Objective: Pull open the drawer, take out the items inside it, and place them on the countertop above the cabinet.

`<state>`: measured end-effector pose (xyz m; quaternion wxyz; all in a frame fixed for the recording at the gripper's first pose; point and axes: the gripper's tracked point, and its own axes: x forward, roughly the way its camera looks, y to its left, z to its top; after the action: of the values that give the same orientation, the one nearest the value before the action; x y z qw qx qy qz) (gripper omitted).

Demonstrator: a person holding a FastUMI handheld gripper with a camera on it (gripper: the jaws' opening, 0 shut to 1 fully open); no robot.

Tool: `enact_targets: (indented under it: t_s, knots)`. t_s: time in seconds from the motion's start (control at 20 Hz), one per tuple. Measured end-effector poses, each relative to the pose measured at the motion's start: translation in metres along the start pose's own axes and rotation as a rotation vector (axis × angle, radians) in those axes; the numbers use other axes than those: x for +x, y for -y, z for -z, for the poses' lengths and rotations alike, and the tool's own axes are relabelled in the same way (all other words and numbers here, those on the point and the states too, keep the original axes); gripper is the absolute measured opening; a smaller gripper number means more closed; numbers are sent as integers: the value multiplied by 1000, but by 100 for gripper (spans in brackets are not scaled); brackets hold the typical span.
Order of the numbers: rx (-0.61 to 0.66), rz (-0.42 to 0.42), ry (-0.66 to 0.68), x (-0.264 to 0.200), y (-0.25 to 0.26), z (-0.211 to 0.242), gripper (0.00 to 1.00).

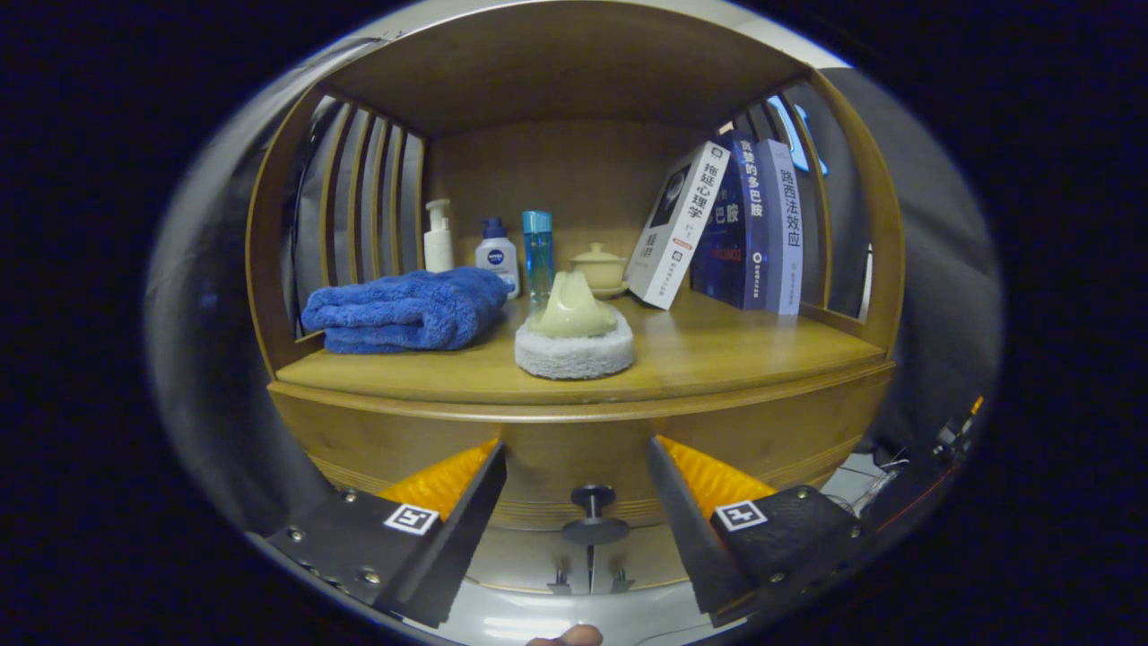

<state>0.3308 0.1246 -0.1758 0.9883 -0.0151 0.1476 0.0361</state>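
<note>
A wooden cabinet stands ahead, its drawer front [556, 453] closed below the countertop [717, 359]. The drawer's dark round knob [593, 511] sits low on the front, between my fingers and slightly ahead of them. My gripper [574, 458] is open, fingers spread wide on either side of the knob, touching nothing. On the countertop rest a folded blue towel [404, 309] and a round white scrub pad with a pale green handle [575, 336]. What lies inside the drawer is hidden.
At the back of the shelf stand a white pump bottle [438, 238], a white and blue bottle [498, 256], a tall blue bottle [537, 251] and a small lidded cup [598, 267]. Three books [735, 224] lean at the right. Slatted wooden sides close in the shelf.
</note>
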Motion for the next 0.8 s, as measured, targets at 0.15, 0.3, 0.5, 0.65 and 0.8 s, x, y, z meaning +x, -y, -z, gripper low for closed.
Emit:
enact_targets:
  t_s: [0.15, 0.3, 0.5, 0.65, 0.8]
  knots:
    - [-3, -1, 0, -1, 0, 0, 96]
    - [-17, 2, -15, -2, -1, 0, 96]
    - [-52, -9, -27, -16, -4, -5, 96]
    - [-48, -5, 10, -41, -3, -23, 96]
    - [-66, 7, 48, -72, 1, -44, 96]
